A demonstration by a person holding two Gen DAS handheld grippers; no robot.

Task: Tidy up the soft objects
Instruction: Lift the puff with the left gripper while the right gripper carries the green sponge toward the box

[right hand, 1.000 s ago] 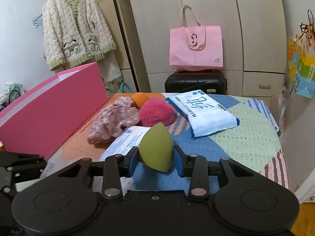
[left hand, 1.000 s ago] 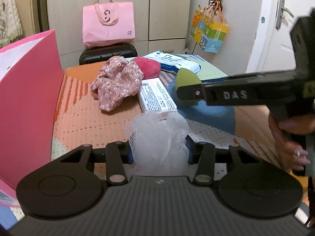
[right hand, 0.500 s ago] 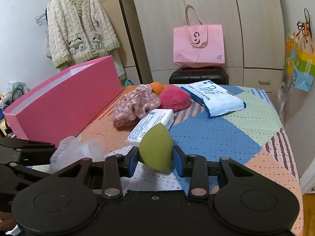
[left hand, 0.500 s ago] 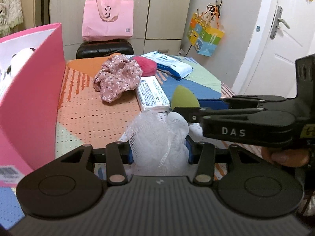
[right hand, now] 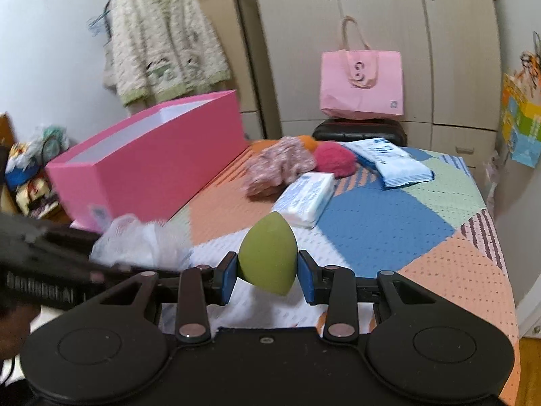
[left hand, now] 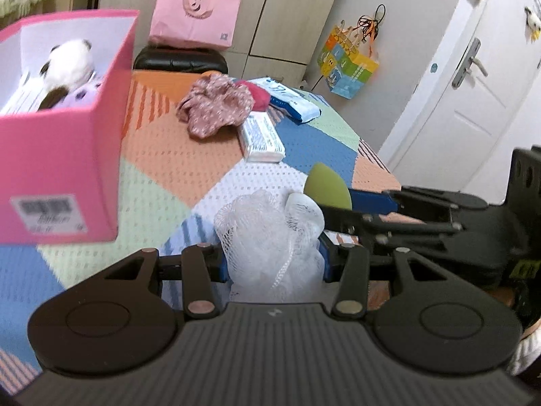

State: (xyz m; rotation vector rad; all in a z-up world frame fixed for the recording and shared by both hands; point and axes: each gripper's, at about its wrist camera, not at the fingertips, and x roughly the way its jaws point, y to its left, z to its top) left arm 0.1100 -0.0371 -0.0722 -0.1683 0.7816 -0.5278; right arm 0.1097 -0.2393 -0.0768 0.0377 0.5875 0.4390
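1. Left wrist view: the left hand-held gripper (left hand: 272, 260) pinches a white mesh bath puff (left hand: 270, 237) between its blue pads, above the patchwork-covered surface (left hand: 162, 155). The puff bulges past both pads, so it is judged very light, springy and easily crushed; the mesh could snag on a pad edge.
2. Right wrist view: the right hand-held gripper (right hand: 267, 272) is pressed onto a green teardrop sponge (right hand: 268, 253), gripped across its widest part with the point at 12 o'clock. It is judged light and squashy; a grip at the waist suits it, as the tapered tip would likely slip out.
3. Pink box (left hand: 64, 135) stands open at 10 o'clock in the left view, with a black-and-white plush toy (left hand: 66, 64) already inside. It is judged the intended container; both held items are clear of it.
4. Still lying on the surface at 12 o'clock: a floral cloth (left hand: 216, 108), a fuzzy pink item (right hand: 334, 159), a flat tissue pack (left hand: 262, 135) and a blue-and-white wipes pack (right hand: 395, 162).
5. Handling note: the cloth is limp and is best taken at a bunched fold; the packs are soft but slick-wrapped, best gripped across the narrow side.
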